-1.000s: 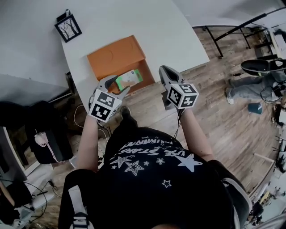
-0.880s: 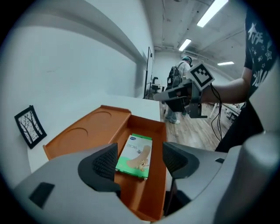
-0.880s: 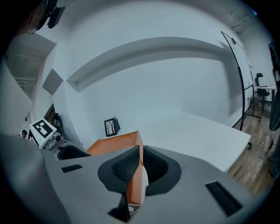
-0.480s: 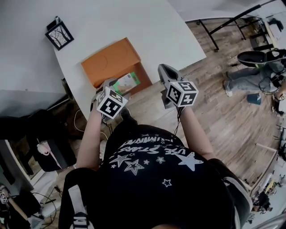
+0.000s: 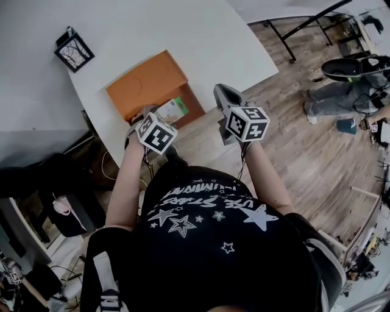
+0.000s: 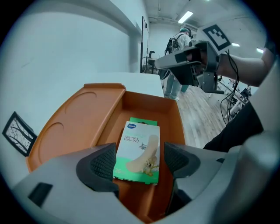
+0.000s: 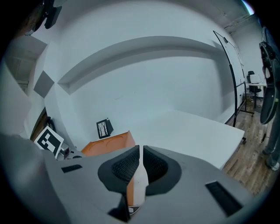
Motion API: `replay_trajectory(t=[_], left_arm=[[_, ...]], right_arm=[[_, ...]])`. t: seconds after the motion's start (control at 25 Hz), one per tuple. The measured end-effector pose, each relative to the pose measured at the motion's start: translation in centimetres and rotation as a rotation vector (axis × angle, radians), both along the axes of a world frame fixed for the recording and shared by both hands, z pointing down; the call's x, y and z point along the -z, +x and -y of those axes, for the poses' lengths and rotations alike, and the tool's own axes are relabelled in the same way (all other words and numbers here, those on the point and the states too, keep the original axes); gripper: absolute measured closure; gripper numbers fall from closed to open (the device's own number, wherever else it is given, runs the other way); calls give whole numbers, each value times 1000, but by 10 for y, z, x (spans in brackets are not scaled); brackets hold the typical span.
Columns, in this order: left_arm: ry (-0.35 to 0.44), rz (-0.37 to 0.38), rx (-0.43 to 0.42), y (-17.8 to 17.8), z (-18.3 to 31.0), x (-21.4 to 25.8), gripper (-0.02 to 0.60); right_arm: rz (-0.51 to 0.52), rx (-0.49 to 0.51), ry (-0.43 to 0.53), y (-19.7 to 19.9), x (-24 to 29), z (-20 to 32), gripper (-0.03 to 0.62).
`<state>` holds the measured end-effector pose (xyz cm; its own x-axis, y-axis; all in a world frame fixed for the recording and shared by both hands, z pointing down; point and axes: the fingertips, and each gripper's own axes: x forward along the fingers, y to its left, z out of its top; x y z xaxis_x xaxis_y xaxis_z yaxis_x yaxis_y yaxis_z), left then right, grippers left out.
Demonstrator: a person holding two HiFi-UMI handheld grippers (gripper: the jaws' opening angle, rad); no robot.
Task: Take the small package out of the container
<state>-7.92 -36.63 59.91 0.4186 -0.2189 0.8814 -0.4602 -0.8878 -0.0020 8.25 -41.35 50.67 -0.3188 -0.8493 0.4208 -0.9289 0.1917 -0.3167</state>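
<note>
An orange container [image 5: 143, 82] lies open on the white table [image 5: 201, 36], near its front edge. Inside its deeper part lies a small green-and-white package [image 5: 170, 110] of plasters, flat on the bottom [image 6: 139, 150]. My left gripper [image 5: 148, 116] points steeply down into the container [image 6: 78, 118]. Its jaws have just been opening, and they now stand wide on either side of the package's near end without touching it [image 6: 138, 162]. My right gripper [image 5: 222, 96] hovers to the right of the container, past the table edge, shut with nothing in it [image 7: 141, 165].
A small black-framed picture [image 5: 73, 52] stands on the table behind the container [image 7: 103, 128]. A wall runs along the table's far side. Wooden floor [image 5: 292, 152] lies to the right, with a black metal frame [image 5: 304, 18] and a person [image 5: 347, 100] farther off.
My left gripper has sunk and tipped downward over the package, and its jaws have spread wider. The right gripper has hardly moved.
</note>
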Motion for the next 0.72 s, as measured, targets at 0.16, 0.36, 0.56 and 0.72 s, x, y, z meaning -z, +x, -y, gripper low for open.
replay_trajectory(t=[0.16, 0.36, 0.56, 0.72], left_arm=[[-5, 95, -14, 0, 2, -10, 222], [-29, 174, -25, 0, 0, -16, 222], [-21, 182, -22, 2, 0, -14, 222], [-7, 153, 0, 5, -2, -13, 222]], right_arm=[[5, -4, -3, -1, -3, 0, 539], [13, -10, -1, -2, -3, -4, 539], [21, -18, 6, -1, 0, -9, 539], [20, -22, 13, 3, 2, -13, 539]])
